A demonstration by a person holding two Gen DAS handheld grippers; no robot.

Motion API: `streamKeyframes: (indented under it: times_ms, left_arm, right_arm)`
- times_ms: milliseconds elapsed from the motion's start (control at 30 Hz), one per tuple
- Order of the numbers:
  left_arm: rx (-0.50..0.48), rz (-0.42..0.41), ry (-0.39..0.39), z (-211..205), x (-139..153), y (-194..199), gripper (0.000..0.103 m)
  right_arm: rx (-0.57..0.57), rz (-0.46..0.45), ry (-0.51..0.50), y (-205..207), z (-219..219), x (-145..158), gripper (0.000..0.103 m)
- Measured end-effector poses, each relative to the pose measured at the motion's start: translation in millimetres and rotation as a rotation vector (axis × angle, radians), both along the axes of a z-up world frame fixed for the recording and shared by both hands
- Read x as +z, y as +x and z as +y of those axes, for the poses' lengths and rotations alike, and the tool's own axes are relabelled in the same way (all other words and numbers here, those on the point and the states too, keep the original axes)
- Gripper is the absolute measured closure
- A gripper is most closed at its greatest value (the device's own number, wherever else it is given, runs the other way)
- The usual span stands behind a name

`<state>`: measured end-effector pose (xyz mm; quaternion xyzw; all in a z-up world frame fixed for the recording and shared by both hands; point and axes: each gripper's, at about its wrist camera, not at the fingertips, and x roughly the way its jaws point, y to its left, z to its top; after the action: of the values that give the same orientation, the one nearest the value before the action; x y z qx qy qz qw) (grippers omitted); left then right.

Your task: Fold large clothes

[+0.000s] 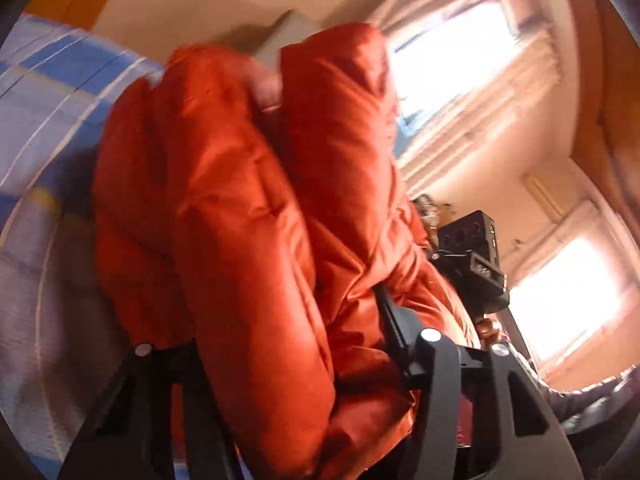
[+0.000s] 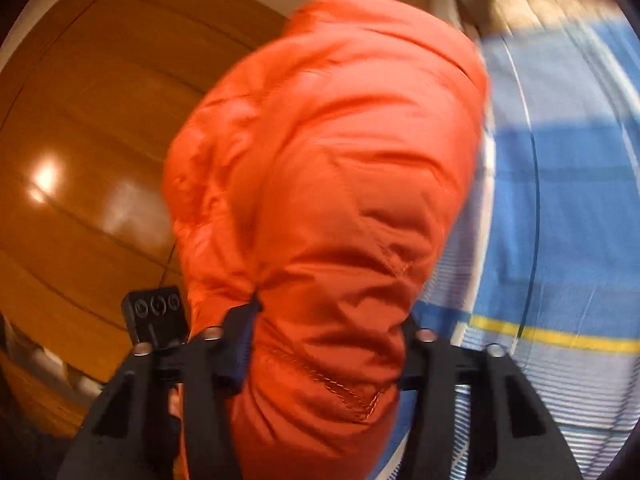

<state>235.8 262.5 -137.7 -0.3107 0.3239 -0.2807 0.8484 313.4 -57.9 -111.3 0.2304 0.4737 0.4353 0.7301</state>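
We hold the orange padded jacket bunched up in front of both grippers, above the blue checked bed. The right gripper pinches a thick fold; the left gripper pinches another. The jacket's bulk stretches forward from both, neither hand nearer.

Left wrist view: riding the left hand-held gripper, tilted, pressed close against the orange puffer jacket, facing windows and the right hand-held gripper. Right wrist view: equally close, facing wooden wardrobe doors and blue plaid bedsheet. Shared: jacket, bedsheet.
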Motion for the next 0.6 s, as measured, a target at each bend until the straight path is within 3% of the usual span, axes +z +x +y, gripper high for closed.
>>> streamKeyframes:
  times_ms: [200,333,400,500,600]
  left_arm:
    - [-0.138,-0.118,-0.001,-63,45,27,0.053]
    - [-0.218,-0.100,0.051,-123,45,64,0.053]
    - [-0.230,-0.053,0.110,-148,33,82,0.053]
    - [-0.231,0.052,0.291,-192,5,107,0.052]
    - [-0.225,0.056,0.416,-217,-2,111,0.046]
  right_arm:
    - [-0.054,-0.165,-0.013,-2,-62,61,0.062]
    - [-0.129,-0.191,-0.080,2,-119,77,0.062]
    - [-0.167,-0.163,-0.157,2,-144,66,0.062]
    - [-0.211,-0.064,-0.301,18,-161,26,0.061]
    - [-0.253,-0.011,-0.337,21,-169,-3,0.055]
